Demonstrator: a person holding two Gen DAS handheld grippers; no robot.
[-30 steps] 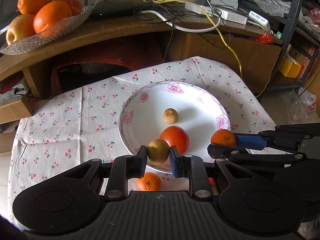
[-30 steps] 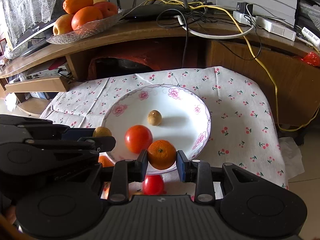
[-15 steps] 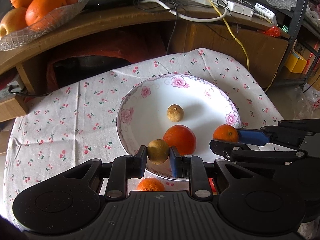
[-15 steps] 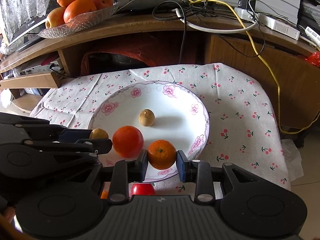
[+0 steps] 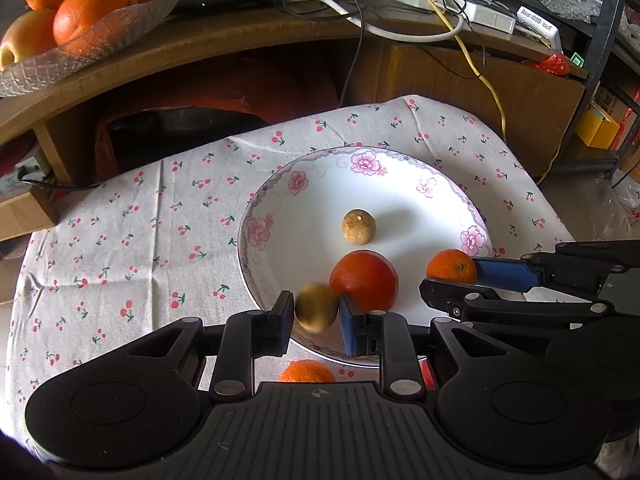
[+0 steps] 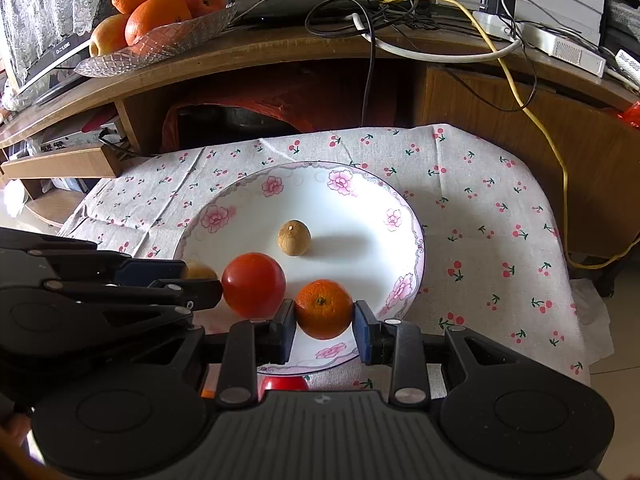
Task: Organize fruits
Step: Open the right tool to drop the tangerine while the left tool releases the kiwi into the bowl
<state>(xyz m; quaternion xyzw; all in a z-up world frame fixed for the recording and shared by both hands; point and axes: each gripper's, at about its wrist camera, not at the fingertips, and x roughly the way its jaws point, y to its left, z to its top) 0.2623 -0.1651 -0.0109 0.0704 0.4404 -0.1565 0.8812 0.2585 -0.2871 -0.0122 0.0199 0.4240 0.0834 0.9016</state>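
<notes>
A white flowered plate [image 5: 256, 236] [image 6: 414, 236] lies on the cherry-print cloth. On it rest a small brown fruit [image 5: 359, 227] [image 6: 294, 238] and a red-orange tomato [image 5: 364, 282] [image 6: 254, 285]. My left gripper [image 5: 317, 320] [image 6: 202, 280] hovers over the plate's near rim, its pads around a second brown fruit [image 5: 316, 307] [image 6: 200, 271], which looks blurred. My right gripper [image 6: 325, 322] [image 5: 450, 278] is shut on a mandarin [image 6: 324, 309] [image 5: 452, 266] above the plate's near right part. Another mandarin [image 5: 306, 372] and a red fruit [image 6: 284, 382] lie on the cloth under the grippers.
A glass bowl [image 5: 92, 46] [image 6: 160, 46] of oranges and an apple stands on the wooden shelf behind the table. Cables and a power strip [image 5: 472, 16] [image 6: 560, 46] run along that shelf. The cloth drops off at the right edge [image 6: 560, 280].
Both grippers have moved forward over the plate with their fruits. The brown fruit in the left gripper now sits slightly lower between the pads and is blurred.
</notes>
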